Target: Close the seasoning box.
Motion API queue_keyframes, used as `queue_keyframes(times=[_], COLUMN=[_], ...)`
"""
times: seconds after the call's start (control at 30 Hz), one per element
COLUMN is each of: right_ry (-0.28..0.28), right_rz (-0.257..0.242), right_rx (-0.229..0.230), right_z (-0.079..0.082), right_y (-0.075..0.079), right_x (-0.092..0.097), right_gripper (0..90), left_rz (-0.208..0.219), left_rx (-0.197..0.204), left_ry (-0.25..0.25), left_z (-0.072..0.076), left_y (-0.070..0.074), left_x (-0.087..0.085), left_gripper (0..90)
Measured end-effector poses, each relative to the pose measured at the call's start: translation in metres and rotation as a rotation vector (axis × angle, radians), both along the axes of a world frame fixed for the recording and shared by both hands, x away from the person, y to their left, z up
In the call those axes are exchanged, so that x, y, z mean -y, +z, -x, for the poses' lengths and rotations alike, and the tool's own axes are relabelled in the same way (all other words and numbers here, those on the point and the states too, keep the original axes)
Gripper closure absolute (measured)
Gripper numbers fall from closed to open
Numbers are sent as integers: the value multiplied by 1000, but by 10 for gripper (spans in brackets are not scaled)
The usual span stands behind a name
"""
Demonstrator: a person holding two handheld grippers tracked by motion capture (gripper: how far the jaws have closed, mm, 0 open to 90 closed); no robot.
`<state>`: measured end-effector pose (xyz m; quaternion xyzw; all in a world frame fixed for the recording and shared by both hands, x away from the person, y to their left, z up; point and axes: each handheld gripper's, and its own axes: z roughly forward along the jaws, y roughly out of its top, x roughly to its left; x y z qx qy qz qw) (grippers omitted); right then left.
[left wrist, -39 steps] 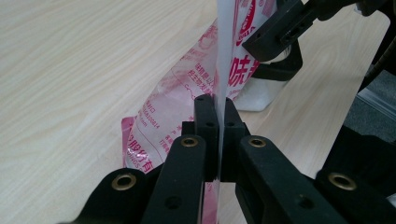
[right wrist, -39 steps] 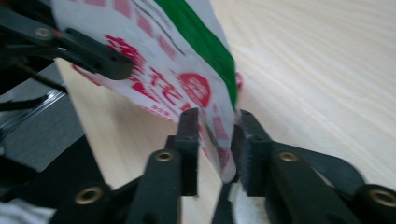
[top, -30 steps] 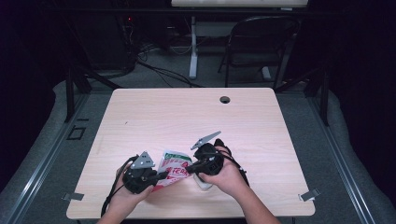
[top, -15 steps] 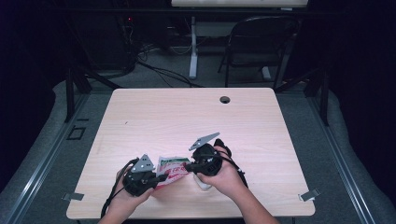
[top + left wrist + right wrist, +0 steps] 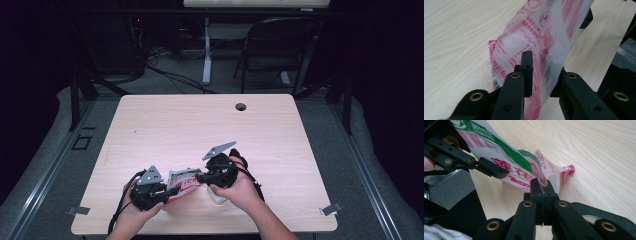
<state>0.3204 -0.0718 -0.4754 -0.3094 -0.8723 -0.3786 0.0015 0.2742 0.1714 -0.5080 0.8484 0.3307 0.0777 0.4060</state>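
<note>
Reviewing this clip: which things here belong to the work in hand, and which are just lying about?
In the job:
- packet, pink and green print
- left gripper, jaws just opened, packet between them
- right gripper, clamped on the packet's edge

Just there:
- table
- chair behind it
- white thing under the right hand, too hidden to name

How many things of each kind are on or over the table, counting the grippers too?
Grippers: 2, the left gripper and the right gripper
Printed plastic bags: 1, the pink, white and green bag between them
White objects under the right hand: 1, kind unclear
Total: 4
</note>
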Motion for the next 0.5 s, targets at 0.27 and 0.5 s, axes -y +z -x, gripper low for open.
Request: queue_keyframes(times=[0.27,0.5], right_ry=[1,0], right_rz=[-4,2], right_rx=[0,3], right_z=[-1,-1], right_y=[1,2], right_x=[-1,-2], right_gripper=[900,900], left_rz=[9,-24], left_rx=[14,6], left_ry=[36,28], left_z=[0,2], left_y=[-11,-26], left_x=[-3,0], left_gripper=[589,525])
